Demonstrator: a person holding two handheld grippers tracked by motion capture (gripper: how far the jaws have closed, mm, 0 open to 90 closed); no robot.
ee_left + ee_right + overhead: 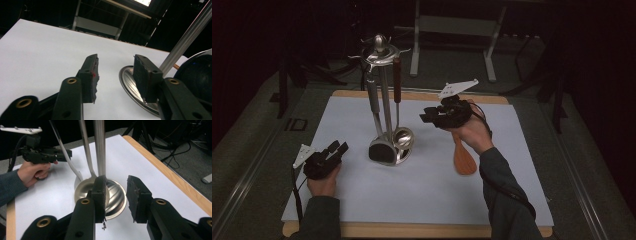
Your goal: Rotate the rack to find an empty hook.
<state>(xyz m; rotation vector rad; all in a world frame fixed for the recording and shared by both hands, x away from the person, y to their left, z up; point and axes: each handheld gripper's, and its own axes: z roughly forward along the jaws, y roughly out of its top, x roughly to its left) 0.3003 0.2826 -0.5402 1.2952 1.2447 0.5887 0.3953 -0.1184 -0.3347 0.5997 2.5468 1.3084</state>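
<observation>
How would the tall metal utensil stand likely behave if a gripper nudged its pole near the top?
The utensil stand looks tall over a small round base, so it may tip. Its hanging utensils would probably swing. The polished metal looks slippery.

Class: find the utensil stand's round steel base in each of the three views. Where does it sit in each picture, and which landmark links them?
High view: the round steel base lies left of centre on the table.
Left gripper view: the base is low and right of centre, seen at a shallow angle.
Right gripper view: the base is near the centre, seen from above.
Shared landmark: the white sheet under it.
</observation>
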